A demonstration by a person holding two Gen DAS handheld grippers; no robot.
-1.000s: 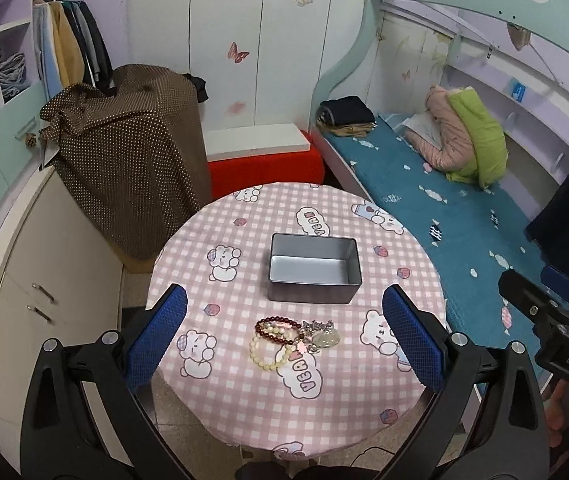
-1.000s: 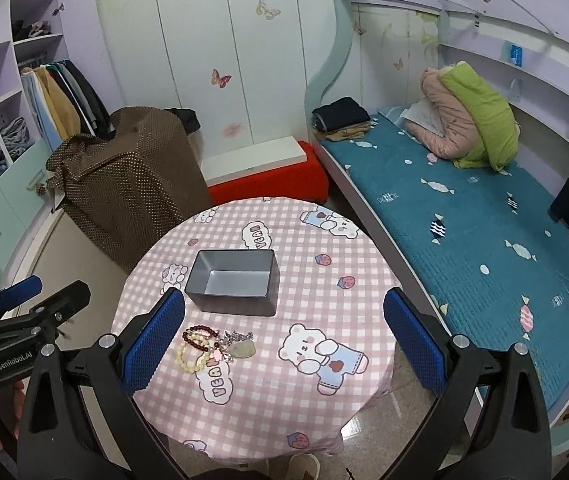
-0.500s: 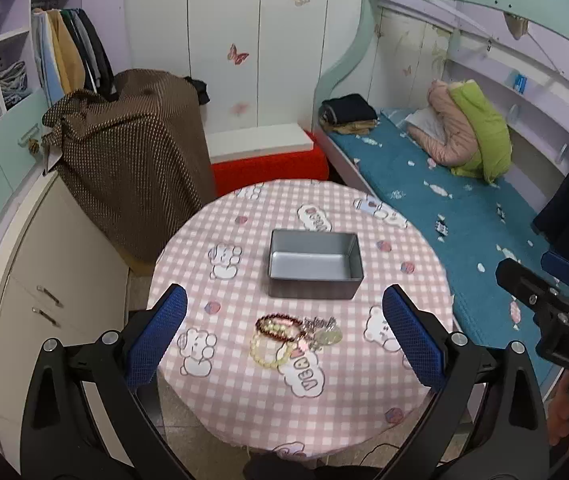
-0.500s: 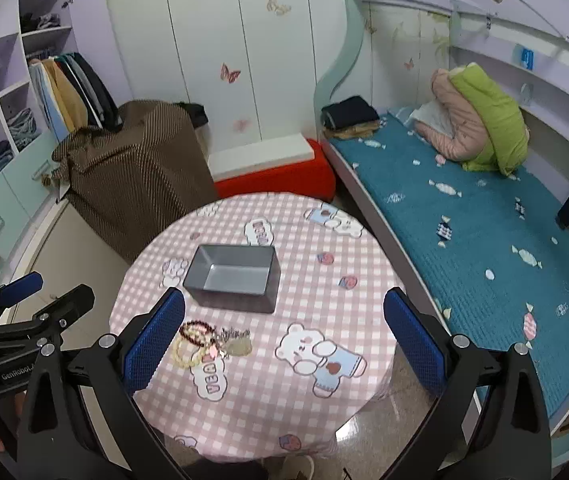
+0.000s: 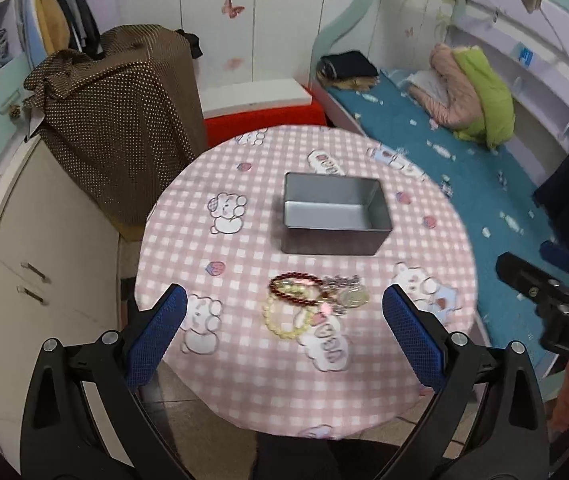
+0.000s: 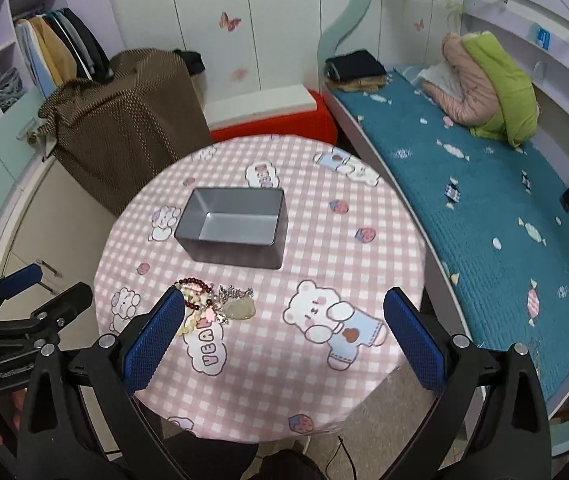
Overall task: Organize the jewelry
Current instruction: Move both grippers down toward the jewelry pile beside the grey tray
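Observation:
On the round table's pink checked cloth [image 5: 244,360] [image 6: 324,392] lies a small heap of jewelry: a dark red bead bracelet [image 5: 295,289] [image 6: 193,282], a cream bead bracelet [image 5: 284,320] [image 6: 188,326], and a silvery chain with a pale pendant [image 5: 350,294] [image 6: 240,307]. Behind it stands an empty grey metal tin [image 5: 334,213] [image 6: 236,227]. My left gripper [image 5: 284,316] hovers open above the heap, holding nothing. My right gripper [image 6: 284,320] is also open and empty, its left finger [image 6: 156,336] covering part of the bracelets.
A brown dotted cover [image 5: 124,120] drapes furniture behind the table at left, beside cabinets [image 5: 44,280]. A red-and-white bench [image 5: 260,112] is behind. A bed with a teal sheet [image 6: 484,208] runs along the right. Tiled floor shows below the table's near edge.
Both grippers have come closer to the table, so the tin and jewelry look larger. Nothing on the table has moved and both grippers stay open.

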